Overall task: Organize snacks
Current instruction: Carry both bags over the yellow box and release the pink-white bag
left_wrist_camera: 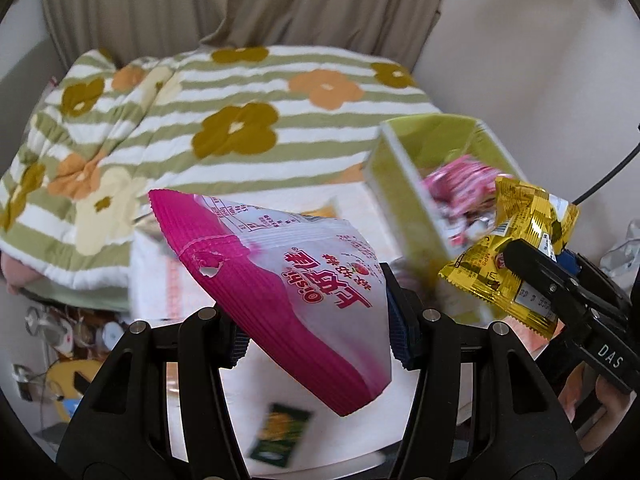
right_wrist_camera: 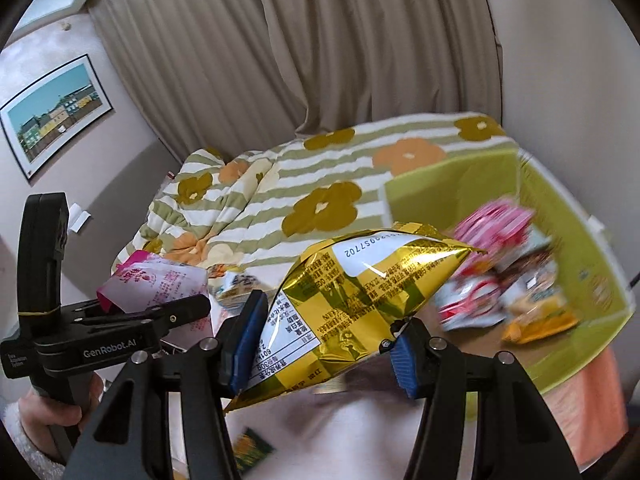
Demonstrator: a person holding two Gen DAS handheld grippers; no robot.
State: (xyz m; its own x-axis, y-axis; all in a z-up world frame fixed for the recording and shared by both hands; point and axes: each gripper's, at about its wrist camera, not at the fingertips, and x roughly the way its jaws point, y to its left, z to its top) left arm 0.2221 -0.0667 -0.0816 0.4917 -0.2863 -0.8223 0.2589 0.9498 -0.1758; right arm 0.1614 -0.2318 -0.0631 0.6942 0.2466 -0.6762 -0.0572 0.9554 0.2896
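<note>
Left wrist view: my left tongs [left_wrist_camera: 320,330] clamp the pink snack bag [left_wrist_camera: 288,280]; my right tongs [right_wrist_camera: 324,344] clamp the gold snack bag [right_wrist_camera: 360,300] near the green box [right_wrist_camera: 560,208].

Striped floral quilt [left_wrist_camera: 240,120] across mid-frame, beige curtain [right_wrist_camera: 320,40] along the top, framed building print [right_wrist_camera: 56,112] upper left.

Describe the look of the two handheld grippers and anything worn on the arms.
Both grippers are black plastic with silver pivot screws and ribbed blue pads. The left gripper reads "GenRobot.AI" in white, with a yellow band on its handle; the right gripper reads "DAS". A fluffy white sleeve covers the left wrist.
</note>
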